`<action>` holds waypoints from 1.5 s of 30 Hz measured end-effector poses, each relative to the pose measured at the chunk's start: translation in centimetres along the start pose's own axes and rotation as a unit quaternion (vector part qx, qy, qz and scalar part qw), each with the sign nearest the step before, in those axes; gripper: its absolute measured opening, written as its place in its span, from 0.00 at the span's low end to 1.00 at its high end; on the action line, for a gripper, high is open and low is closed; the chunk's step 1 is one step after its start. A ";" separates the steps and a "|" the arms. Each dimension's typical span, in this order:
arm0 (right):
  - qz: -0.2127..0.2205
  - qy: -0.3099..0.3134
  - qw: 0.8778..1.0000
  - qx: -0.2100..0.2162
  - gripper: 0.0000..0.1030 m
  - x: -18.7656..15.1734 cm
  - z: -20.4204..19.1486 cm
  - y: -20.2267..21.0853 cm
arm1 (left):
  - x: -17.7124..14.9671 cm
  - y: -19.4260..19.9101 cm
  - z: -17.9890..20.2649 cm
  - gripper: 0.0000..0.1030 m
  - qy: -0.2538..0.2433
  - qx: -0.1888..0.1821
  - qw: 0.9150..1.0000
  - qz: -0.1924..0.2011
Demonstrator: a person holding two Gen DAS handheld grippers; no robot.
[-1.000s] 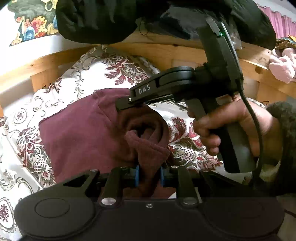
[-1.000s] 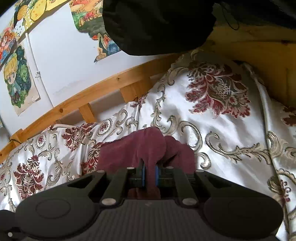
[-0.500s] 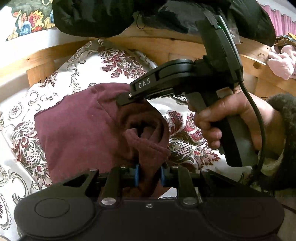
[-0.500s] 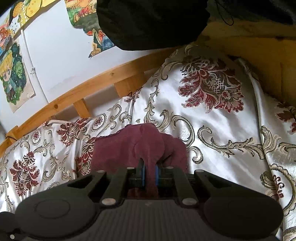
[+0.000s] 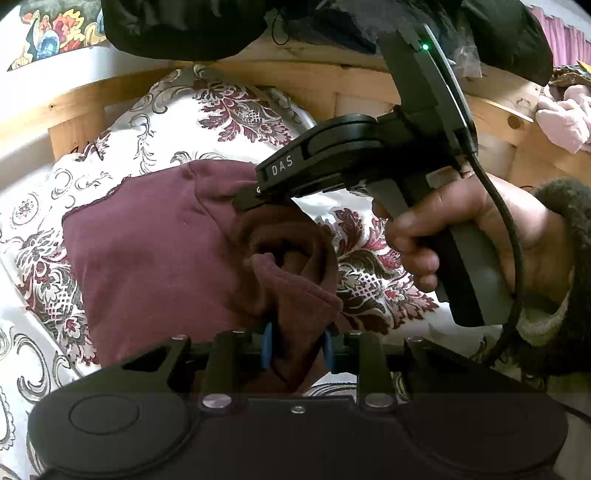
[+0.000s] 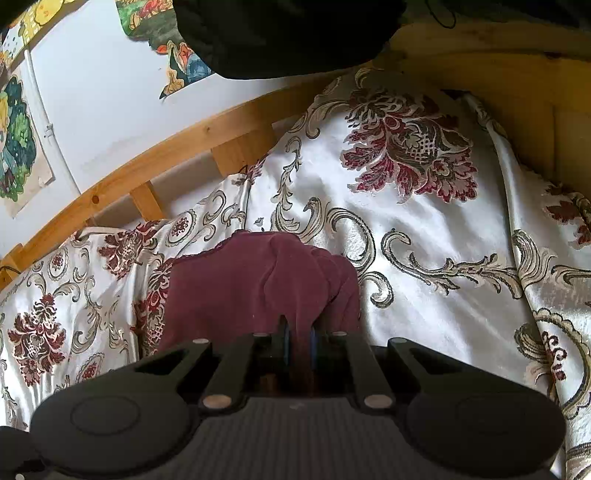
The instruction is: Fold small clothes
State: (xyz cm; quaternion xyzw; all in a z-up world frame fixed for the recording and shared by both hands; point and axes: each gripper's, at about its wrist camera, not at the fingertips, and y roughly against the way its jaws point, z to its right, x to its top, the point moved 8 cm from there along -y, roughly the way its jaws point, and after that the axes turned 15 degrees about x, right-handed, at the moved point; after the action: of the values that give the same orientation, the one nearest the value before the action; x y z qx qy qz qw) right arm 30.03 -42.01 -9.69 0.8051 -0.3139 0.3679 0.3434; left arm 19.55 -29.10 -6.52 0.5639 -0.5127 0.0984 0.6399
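Observation:
A small maroon garment (image 5: 155, 243) lies partly folded on a floral bedspread (image 5: 243, 114). In the left wrist view a bunched fold of it rises between the blue pads of my left gripper (image 5: 296, 345). The jaws are opening, and the cloth still fills the gap between them. My right gripper (image 5: 245, 201), held by a hand (image 5: 476, 229), reaches in from the right and pinches the garment's upper edge. From the right wrist camera, the right gripper (image 6: 299, 341) is shut on a fold of the garment (image 6: 236, 288).
A wooden bed frame (image 6: 155, 162) runs behind the bedspread (image 6: 424, 236), with a white wall and colourful posters (image 6: 18, 136) beyond. Dark clothing (image 5: 184, 26) hangs overhead. Pink cloth (image 5: 565, 118) lies at the far right on the frame.
The blue pads of my left gripper stand a little wider apart around the cloth fold. The right gripper has shifted slightly with the garment's edge in it.

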 end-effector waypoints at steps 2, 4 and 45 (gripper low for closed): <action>-0.001 0.000 1.000 -0.001 0.14 -0.1 0.0 0.0 | -0.1 0.0 0.0 0.28 0.000 -0.001 1.000 0.000; -0.002 -0.004 1.000 -0.001 0.18 -0.1 0.1 -0.1 | -0.1 0.1 0.0 0.29 0.001 -0.001 1.000 -0.001; 0.009 0.033 0.999 -0.034 0.36 0.2 1.4 -0.2 | -0.5 1.3 0.7 0.53 0.010 -0.017 1.000 0.001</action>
State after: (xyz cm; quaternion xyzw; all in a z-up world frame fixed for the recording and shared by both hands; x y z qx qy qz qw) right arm 30.79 -43.00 -10.32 0.7776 -0.3221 0.3865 0.3771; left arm 18.06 -28.99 -6.17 0.5516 -0.5082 0.0956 0.6544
